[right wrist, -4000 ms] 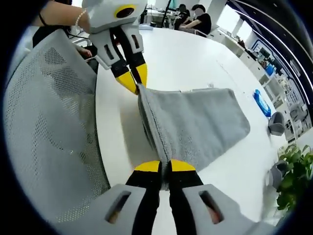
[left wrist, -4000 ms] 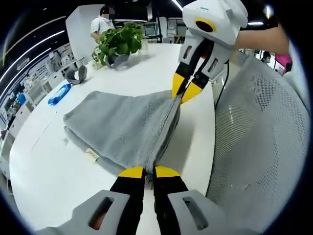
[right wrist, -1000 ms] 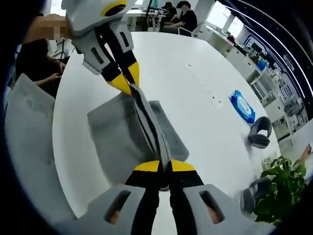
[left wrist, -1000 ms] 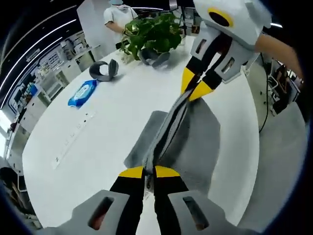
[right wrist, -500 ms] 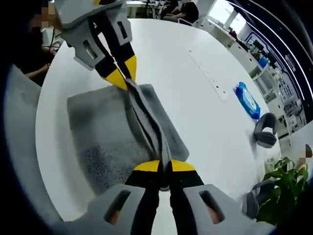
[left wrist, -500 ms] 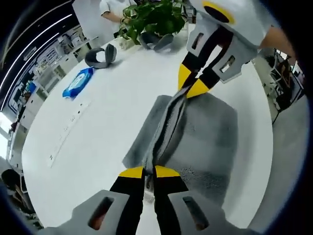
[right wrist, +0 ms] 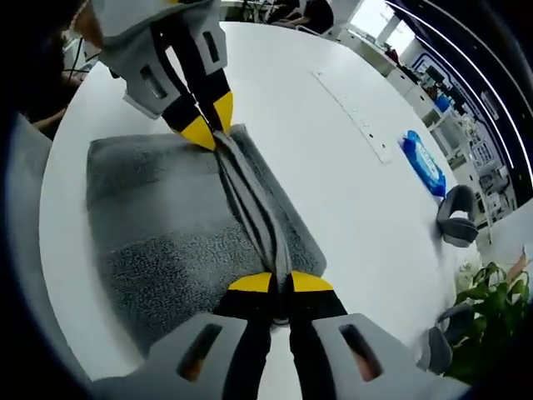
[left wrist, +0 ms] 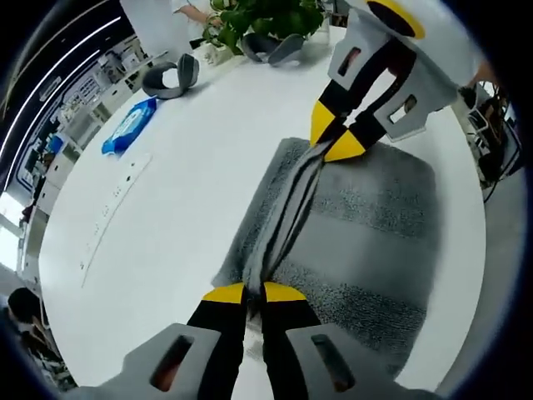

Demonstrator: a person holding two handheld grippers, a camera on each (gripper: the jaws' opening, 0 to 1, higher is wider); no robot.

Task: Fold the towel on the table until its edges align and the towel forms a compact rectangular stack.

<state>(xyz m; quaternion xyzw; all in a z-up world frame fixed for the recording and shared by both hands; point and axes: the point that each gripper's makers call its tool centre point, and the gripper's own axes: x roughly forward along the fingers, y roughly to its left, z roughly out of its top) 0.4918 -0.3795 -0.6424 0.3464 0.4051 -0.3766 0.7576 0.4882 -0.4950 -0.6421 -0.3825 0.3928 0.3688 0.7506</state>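
My left fingers (left wrist: 254, 293) are pinched tight on one end of the grey towel (left wrist: 366, 225), and my right fingers (right wrist: 281, 283) are clamped on the other end of the same raised edge. Between the two grips the edge runs as a taut, bunched ridge, while the rest of the towel spreads flat on the white table (left wrist: 166, 208) beneath it. In the left gripper view my right gripper (left wrist: 335, 137) comes in ahead, its yellow tips closed on the cloth; in the right gripper view my left gripper (right wrist: 210, 125) does the same at the far end.

Seen from my left fingers, the towel's flat part reaches close to the table's curved rim on the right, so there is little room that way. To the left lies a broad bare stretch of table.

Far ahead and left of my left fingers sit one blue packet (left wrist: 129, 127), one grey headset-like object (left wrist: 171, 79) and one leafy green plant (left wrist: 266, 17), all well apart from the towel. A second grey curved object (left wrist: 279, 48) rests by the plant. A pale strip (left wrist: 112, 208) lies flat on the table well to the left. From my right fingers the blue packet (right wrist: 422, 162) and grey object (right wrist: 454, 221) stand off to the right.
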